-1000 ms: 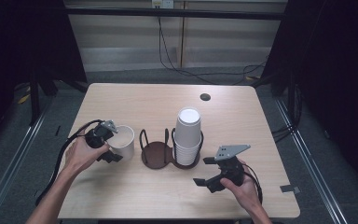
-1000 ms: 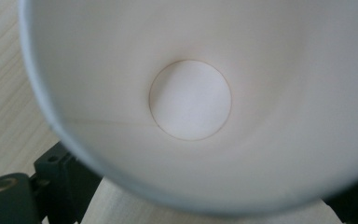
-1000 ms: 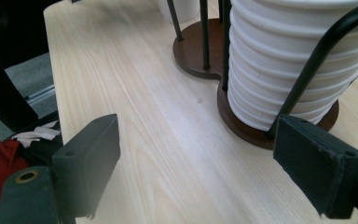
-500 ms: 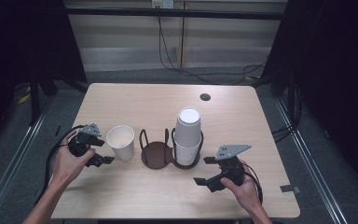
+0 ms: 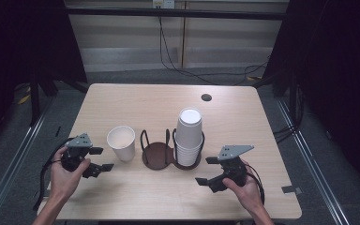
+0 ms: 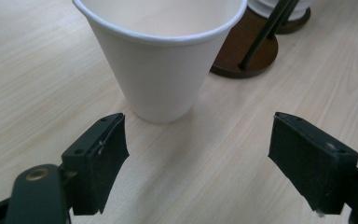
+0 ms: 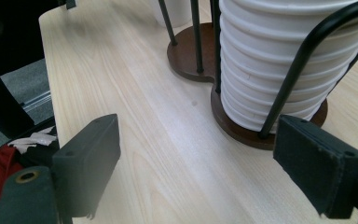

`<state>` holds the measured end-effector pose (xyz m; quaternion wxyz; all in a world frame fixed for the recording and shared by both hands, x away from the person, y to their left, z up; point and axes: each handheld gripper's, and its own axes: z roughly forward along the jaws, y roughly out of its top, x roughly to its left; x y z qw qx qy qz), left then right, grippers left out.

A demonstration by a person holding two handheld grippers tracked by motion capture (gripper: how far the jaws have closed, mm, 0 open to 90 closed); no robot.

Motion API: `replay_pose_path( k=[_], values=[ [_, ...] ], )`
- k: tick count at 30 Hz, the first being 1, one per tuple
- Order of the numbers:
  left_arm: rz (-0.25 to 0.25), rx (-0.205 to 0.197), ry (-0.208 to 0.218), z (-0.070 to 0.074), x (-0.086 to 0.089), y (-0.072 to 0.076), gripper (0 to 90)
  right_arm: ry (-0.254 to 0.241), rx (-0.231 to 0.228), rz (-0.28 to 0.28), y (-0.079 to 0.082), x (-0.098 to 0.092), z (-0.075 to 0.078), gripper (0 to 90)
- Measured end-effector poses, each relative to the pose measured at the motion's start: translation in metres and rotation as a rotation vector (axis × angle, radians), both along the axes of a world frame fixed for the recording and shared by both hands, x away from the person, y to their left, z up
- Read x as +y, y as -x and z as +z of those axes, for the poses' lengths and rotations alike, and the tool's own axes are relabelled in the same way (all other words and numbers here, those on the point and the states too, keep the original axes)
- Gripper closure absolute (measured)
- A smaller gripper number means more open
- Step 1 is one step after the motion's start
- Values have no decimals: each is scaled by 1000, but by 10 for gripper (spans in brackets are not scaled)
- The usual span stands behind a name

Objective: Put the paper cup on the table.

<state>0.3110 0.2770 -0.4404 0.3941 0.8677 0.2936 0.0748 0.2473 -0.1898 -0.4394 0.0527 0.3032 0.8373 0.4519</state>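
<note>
A single white paper cup (image 5: 121,143) stands upright on the wooden table (image 5: 136,101), just left of a brown two-ring wire cup holder (image 5: 157,153). The holder's right ring carries a tall stack of white cups (image 5: 189,135). My left gripper (image 5: 101,159) sits a short way left of the single cup, open; its jaws have just been closing, with nothing between them. In the left gripper view the cup (image 6: 163,60) stands ahead of the pads (image 6: 107,144), apart from them. My right gripper (image 5: 207,171) rests open, right of the holder. In its view the stack (image 7: 279,60) rises ahead.
A dark round hole (image 5: 206,97) lies in the table's far right part. A bit of tape (image 5: 288,190) sticks out at the table's right edge. Cables trail over the floor behind the table. The holder's left ring (image 7: 186,51) is empty.
The left gripper has let go of the single cup and drawn back to the left; its jaws have narrowed. The cup stays standing. The right gripper has not moved.
</note>
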Motion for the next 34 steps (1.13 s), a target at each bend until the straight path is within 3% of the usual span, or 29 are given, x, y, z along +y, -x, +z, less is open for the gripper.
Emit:
replay_pose_path(
  k=[3, 5, 9, 13, 15, 23, 24, 26, 29, 31, 34],
  values=[
    [-11, -4, 46, 0, -2, 10, 195, -3, -3, -1, 0, -1, 0, 148],
    [-15, -9, 55, 1, -2, 16, 197, -6, -3, -3, 1, -1, 0, 148],
    [-3, -48, 64, 6, -2, 31, 200, -12, -7, -8, 1, -2, 1, 149],
    [15, -106, 115, 8, -7, 47, 204, -20, -11, -17, 1, -3, 2, 149],
    [17, -111, 137, 7, -12, 54, 204, -23, -11, -21, 1, -4, 1, 149],
    [-29, -89, 221, -9, -44, 66, 160, -44, -18, -61, 0, -5, -1, 142],
    [-29, -69, 247, -10, -47, 65, 160, -44, -20, -65, 0, -5, -1, 141],
    [-1, -89, 271, -12, -52, 66, 160, -45, -30, -80, 1, -6, -2, 142],
    [-12, -79, 248, -17, -60, 67, 163, -54, -38, -104, 1, -7, -3, 141],
    [-20, -44, 237, -22, -65, 66, 180, -63, -30, -121, 0, -7, -5, 141],
    [-4, -35, 237, -25, -72, 64, 182, -44, 13, -138, -2, -5, -12, 141]
  ],
)
